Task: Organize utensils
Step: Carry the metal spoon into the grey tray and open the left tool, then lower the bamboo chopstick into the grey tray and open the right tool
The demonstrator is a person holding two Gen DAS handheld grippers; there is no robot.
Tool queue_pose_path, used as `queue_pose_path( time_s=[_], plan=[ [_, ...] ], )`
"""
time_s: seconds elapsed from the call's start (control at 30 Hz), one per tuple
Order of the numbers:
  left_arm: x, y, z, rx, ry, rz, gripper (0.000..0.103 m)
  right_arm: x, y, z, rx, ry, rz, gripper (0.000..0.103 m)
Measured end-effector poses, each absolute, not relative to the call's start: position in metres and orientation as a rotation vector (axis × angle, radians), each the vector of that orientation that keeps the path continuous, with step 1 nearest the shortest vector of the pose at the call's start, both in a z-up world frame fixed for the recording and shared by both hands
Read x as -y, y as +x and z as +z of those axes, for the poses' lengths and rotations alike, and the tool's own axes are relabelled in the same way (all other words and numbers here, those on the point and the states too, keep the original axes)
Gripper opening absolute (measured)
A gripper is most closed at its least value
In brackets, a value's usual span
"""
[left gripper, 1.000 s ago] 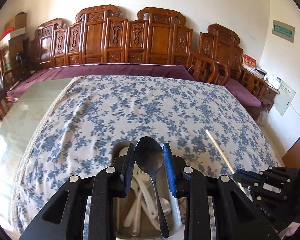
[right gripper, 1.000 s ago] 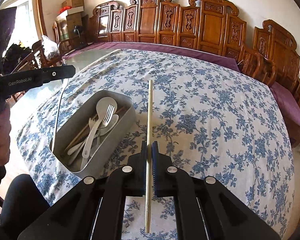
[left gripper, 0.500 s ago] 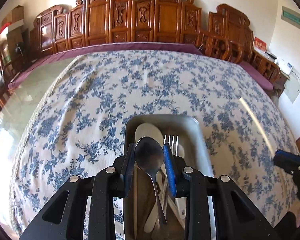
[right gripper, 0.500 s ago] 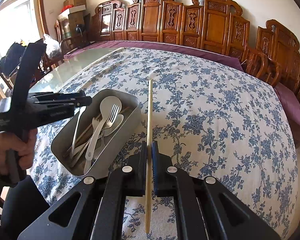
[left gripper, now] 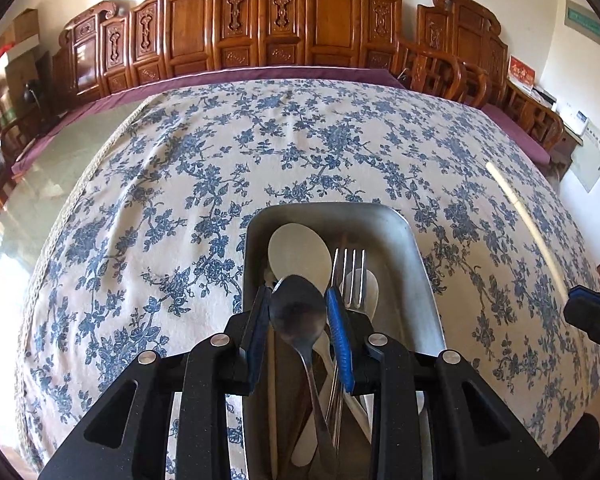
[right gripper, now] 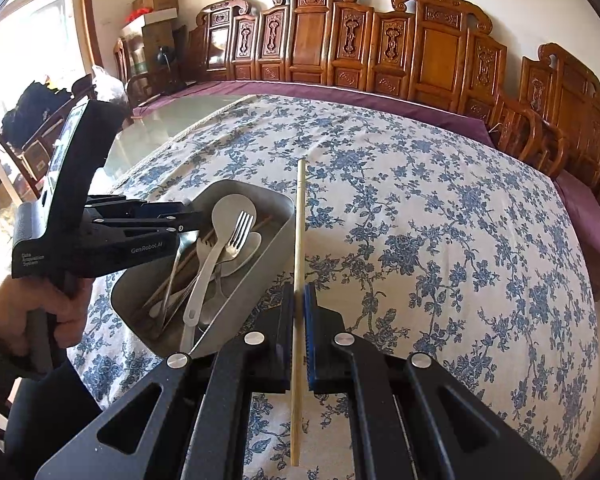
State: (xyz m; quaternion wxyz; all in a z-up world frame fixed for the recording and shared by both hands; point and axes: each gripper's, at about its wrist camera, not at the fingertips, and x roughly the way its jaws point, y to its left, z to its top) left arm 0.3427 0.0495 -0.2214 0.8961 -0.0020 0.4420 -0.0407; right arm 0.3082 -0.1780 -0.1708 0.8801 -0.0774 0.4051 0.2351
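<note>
My left gripper (left gripper: 299, 300) is shut on a metal spoon (left gripper: 298, 316), bowl between the blue pads, handle trailing back down. It hangs low over the metal tray (left gripper: 412, 248), which holds a pale ladle (left gripper: 300, 250), a fork (left gripper: 350, 276), spoons and chopsticks. From the right wrist view, the left gripper (right gripper: 188, 216) reaches over the tray (right gripper: 276, 236) from the left, held by a hand (right gripper: 28, 312). My right gripper (right gripper: 299, 296) is shut on a wooden chopstick (right gripper: 299, 224) that points away, just right of the tray. That chopstick (left gripper: 516, 204) shows at the right in the left wrist view.
A blue-flowered cloth (right gripper: 440, 232) covers the table; bare glass (right gripper: 168, 120) lies at its left. Carved wooden chairs (left gripper: 284, 16) with purple cushions line the far side and right. Boxes (right gripper: 156, 12) are stacked in the back left corner.
My left gripper has come down over the tray with the spoon, so the tray fills more of its view. The right gripper and chopstick stay put.
</note>
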Motion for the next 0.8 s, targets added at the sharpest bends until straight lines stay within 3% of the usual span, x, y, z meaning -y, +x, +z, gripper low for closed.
queue_pose_path(
  time_s=[0.8],
  plan=[
    [-0.103, 0.279, -0.164, -0.841, 0.005, -0.093, 0.033, 0.101, 0.323, -0.185, -0.947, 0.013, 0.568, 0.006]
  ],
)
